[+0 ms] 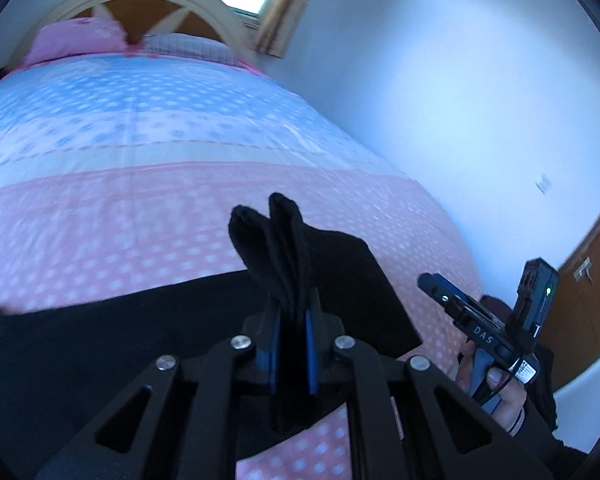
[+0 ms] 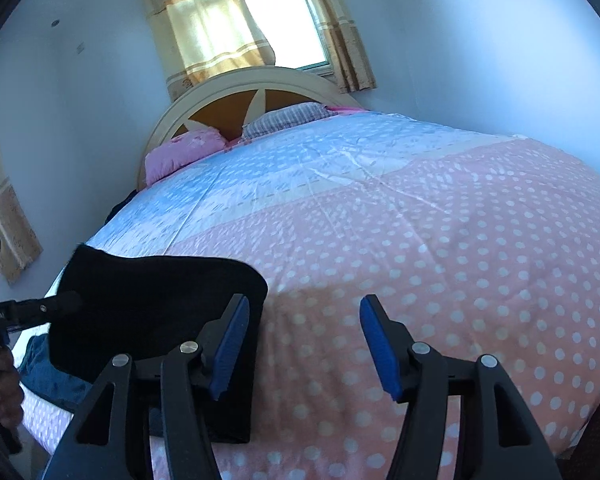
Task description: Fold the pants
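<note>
The black pants point(image 1: 100, 344) lie across the near end of the bed. My left gripper point(image 1: 293, 306) is shut on a bunched fold of them, which sticks up past the blue pads. In the right wrist view the pants point(image 2: 152, 300) form a dark folded panel at the left, with the left gripper's fingers point(image 2: 56, 305) clamping their left edge. My right gripper point(image 2: 304, 344) stands open over the pink dotted quilt, just right of the pants. Nothing is between its pads. Its left pad point(image 2: 230, 346) overlaps the pants' right edge in the picture; whether it touches them is unclear.
The bed's quilt point(image 2: 420, 240) is pink near me and blue farther off. Pillows point(image 2: 180, 152) lie against the arched headboard point(image 2: 220, 92) below a curtained window. Blue denim point(image 2: 48, 372) lies under the pants at the left edge. A white wall point(image 1: 460, 100) runs along the bed's right side. A hand point(image 1: 500, 394) holds the right tool.
</note>
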{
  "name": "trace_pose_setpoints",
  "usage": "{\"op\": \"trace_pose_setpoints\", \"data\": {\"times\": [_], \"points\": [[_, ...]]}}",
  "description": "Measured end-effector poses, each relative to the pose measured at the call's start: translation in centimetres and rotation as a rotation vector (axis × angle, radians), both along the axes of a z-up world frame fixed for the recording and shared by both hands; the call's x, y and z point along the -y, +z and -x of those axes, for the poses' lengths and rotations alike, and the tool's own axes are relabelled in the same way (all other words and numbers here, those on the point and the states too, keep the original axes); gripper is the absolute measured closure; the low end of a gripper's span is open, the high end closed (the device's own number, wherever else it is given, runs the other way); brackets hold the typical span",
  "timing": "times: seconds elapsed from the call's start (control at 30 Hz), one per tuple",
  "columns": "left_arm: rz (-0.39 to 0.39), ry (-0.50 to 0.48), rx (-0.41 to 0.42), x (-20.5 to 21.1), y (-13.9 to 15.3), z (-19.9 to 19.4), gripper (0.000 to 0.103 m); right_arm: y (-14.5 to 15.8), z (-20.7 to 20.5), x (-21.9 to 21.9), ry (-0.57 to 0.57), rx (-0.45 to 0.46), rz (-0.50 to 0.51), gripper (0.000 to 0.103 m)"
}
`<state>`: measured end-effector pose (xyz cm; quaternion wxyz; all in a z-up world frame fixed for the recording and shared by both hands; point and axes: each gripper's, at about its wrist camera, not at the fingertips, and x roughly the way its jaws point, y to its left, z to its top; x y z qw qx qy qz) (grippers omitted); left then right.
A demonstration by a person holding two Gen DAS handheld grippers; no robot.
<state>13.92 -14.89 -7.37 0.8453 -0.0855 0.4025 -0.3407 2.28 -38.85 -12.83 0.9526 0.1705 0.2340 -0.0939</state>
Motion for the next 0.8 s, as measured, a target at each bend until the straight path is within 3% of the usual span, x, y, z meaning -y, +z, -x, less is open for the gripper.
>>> {"op": "trace_pose_setpoints", "data": {"times": [0.43,0.6,0.8], "points": [[0.058,0.146,-0.066,-7.1,-3.2,0.1,0.092,0.2,-0.2,-6.1,0.173,0.028,0.119,0.044],[0.073,0.189,-0.079,-9.2,-3.6,0.0,0.092,0.5,0.2,-9.1,0.325,0.060,0.165,0.044],[0.077,0.219,-0.097,-11.2,-4.5,0.1,0.092,-0.4,0.0,-12.4,0.479,0.038,0.206,0.044]]}}
